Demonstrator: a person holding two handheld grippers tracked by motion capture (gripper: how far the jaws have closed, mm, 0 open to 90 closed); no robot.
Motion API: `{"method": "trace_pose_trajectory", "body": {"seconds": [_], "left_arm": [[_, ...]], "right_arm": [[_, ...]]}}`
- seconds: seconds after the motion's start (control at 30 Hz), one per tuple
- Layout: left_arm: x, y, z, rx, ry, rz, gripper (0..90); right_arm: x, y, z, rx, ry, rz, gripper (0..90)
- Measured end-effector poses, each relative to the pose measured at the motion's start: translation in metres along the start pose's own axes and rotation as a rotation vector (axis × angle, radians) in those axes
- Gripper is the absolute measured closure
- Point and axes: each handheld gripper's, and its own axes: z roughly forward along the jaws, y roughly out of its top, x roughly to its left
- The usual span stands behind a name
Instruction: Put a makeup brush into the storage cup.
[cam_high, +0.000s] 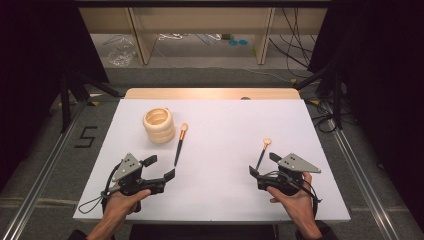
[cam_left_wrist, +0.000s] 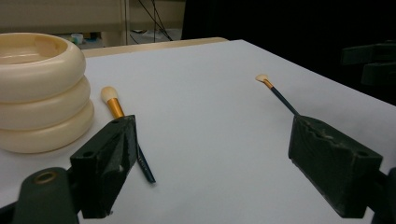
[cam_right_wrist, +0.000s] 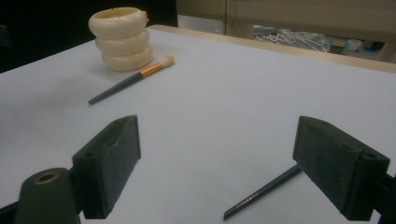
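Fingers (cam_left_wrist: 107, 154) spread, empty; ringed holder (cam_high: 159, 125) beside left brush (cam_high: 180, 145); table (cam_high: 225, 125).

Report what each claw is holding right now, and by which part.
Nothing is held. The left claw and the right claw both stand open, each near a brush lying on the table: the left brush, the right brush.

Two makeup brushes lie on the desk (cam_high: 225, 120): one brush (cam_high: 180, 145) just ahead of the left tool (cam_high: 161, 167), the other brush (cam_high: 263, 152) just ahead of the right tool (cam_high: 262, 164). One cream holder (cam_high: 159, 126), built as three stacked rings, stands beyond the left tool, beside the first brush. There are two tools, one in each hand, each with two black jaws standing wide apart with nothing between them. There is one desk.
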Motion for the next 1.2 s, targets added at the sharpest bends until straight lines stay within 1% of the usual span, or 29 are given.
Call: {"method": "trace_pose_trajectory", "body": {"seconds": [0.07, 0.1, 0.13, 0.17, 0.23, 0.27, 0.37, 0.4, 0.43, 0.47, 0.5, 0.53, 0.57, 0.6, 0.7, 0.73, 0.8, 0.83, 0.87, 0.9, 1.0, 1.03, 1.07, 1.17, 1.2], "left_arm": [[0.000, 0.000, 0.000, 0.000, -0.002, 0.004, 15.9], [0.000, 0.000, 0.000, 0.000, -0.002, 0.004, 15.9], [0.000, 0.000, 0.001, 0.001, -0.004, 0.006, 15.9], [0.000, 0.000, 0.001, 0.001, -0.004, 0.005, 15.9], [0.000, 0.000, 0.001, 0.001, -0.004, 0.005, 15.9], [0.000, 0.000, 0.002, 0.002, -0.005, 0.003, 15.9], [0.000, 0.000, 0.002, 0.001, -0.002, -0.003, 15.9], [0.000, 0.001, 0.003, 0.003, -0.003, -0.001, 15.9], [0.000, 0.001, 0.003, 0.003, -0.003, -0.001, 15.9], [0.000, 0.001, 0.003, 0.007, -0.008, 0.002, 15.9], [0.000, 0.001, 0.003, 0.007, -0.008, 0.001, 15.9], [0.000, 0.001, 0.003, 0.007, -0.008, 0.001, 15.9], [0.000, 0.000, 0.003, 0.006, -0.008, 0.000, 15.9], [0.000, 0.000, 0.003, 0.006, -0.007, -0.001, 15.9], [0.001, 0.000, 0.001, 0.001, -0.009, -0.001, 15.9], [0.001, 0.000, 0.001, 0.001, -0.008, -0.001, 15.9], [0.001, 0.000, 0.001, 0.003, -0.009, 0.003, 15.9], [0.001, 0.000, 0.001, 0.005, -0.008, 0.005, 15.9], [0.000, 0.000, 0.001, 0.005, -0.007, 0.004, 15.9], [0.000, 0.000, 0.001, 0.004, -0.008, 0.004, 15.9], [0.000, 0.000, 0.000, 0.004, -0.004, 0.004, 15.9], [0.000, 0.000, 0.000, 0.002, -0.002, -0.002, 15.9], [0.000, 0.000, 0.000, 0.002, -0.002, -0.002, 15.9], [0.001, -0.001, 0.000, 0.006, -0.007, 0.005, 15.9], [0.001, -0.001, 0.000, 0.006, -0.004, 0.003, 15.9]], "right_arm": [[0.000, 0.000, 0.000, 0.015, -0.001, 0.001, 16.0], [0.000, 0.000, 0.000, 0.015, -0.001, 0.001, 16.0], [-0.001, -0.001, 0.000, 0.008, 0.011, 0.008, 16.0], [-0.001, -0.001, 0.001, 0.005, 0.006, 0.011, 16.0], [-0.002, -0.001, 0.002, 0.014, 0.008, 0.016, 16.1], [-0.003, -0.001, 0.000, 0.032, -0.007, 0.007, 16.2], [-0.004, -0.002, 0.002, 0.036, 0.000, 0.018, 16.2], [-0.006, -0.002, 0.002, 0.048, 0.001, 0.016, 16.6], [-0.006, -0.002, 0.002, 0.048, 0.001, 0.016, 16.6], [-0.008, -0.002, 0.003, 0.057, -0.011, 0.015, 17.0], [-0.009, -0.002, 0.003, 0.059, -0.007, 0.012, 17.0], [-0.010, -0.002, 0.004, 0.062, -0.018, 0.007, 17.0], [-0.010, -0.002, 0.004, 0.062, -0.018, 0.007, 17.0], [-0.012, -0.002, 0.005, 0.079, -0.024, 0.011, 17.0], [-0.013, -0.001, 0.005, 0.087, -0.020, 0.007, 17.4], [-0.013, -0.001, 0.007, 0.101, -0.023, 0.001, 17.8], [-0.013, -0.001, 0.007, 0.104, -0.022, 0.000, 18.1], [-0.013, 0.000, 0.008, 0.109, -0.025, -0.003, 18.5], [-0.014, 0.000, 0.009, 0.099, -0.043, -0.024, 18.7], [-0.014, 0.000, 0.009, 0.108, -0.026, -0.017, 18.8], [-0.015, 0.001, 0.010, 0.114, -0.025, -0.015, 19.0], [-0.016, 0.001, 0.012, 0.102, -0.025, -0.025, 19.4], [-0.016, 0.001, 0.011, 0.115, -0.020, -0.029, 19.7], [-0.017, 0.002, 0.014, 0.117, -0.021, -0.022, 20.4], [-0.018, 0.003, 0.013, 0.125, -0.029, -0.028, 20.4]]}}
